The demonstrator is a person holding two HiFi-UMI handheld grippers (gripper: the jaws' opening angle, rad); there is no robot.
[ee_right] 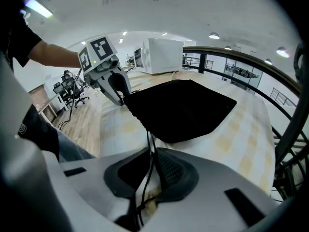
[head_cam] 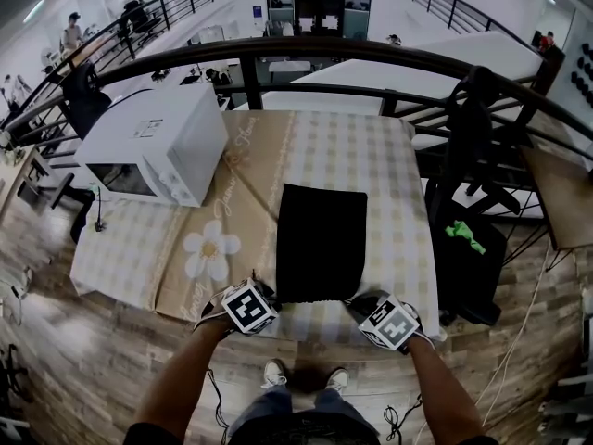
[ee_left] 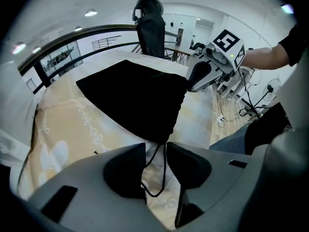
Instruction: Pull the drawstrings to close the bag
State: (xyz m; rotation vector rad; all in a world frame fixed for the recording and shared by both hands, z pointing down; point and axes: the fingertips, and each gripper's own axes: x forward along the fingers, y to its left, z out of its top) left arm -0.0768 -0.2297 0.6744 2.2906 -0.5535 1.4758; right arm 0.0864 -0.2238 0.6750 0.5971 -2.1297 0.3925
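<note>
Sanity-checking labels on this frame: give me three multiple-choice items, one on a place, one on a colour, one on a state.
1. Where does the microwave stand relative to the bag, head view? A left of it B right of it C on it
2. Bag colour? A white B black C green
3. State of the right gripper? A open, empty B shut on the drawstring C holding a cup
A: it stands at the left, the bag at centre. B: black against the checked cloth. B: its fingers pinch it.

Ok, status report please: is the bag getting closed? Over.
Right gripper shut on right cord. Left gripper open, left cord between jaws. Bag flat on table. Nothing in the way.
</note>
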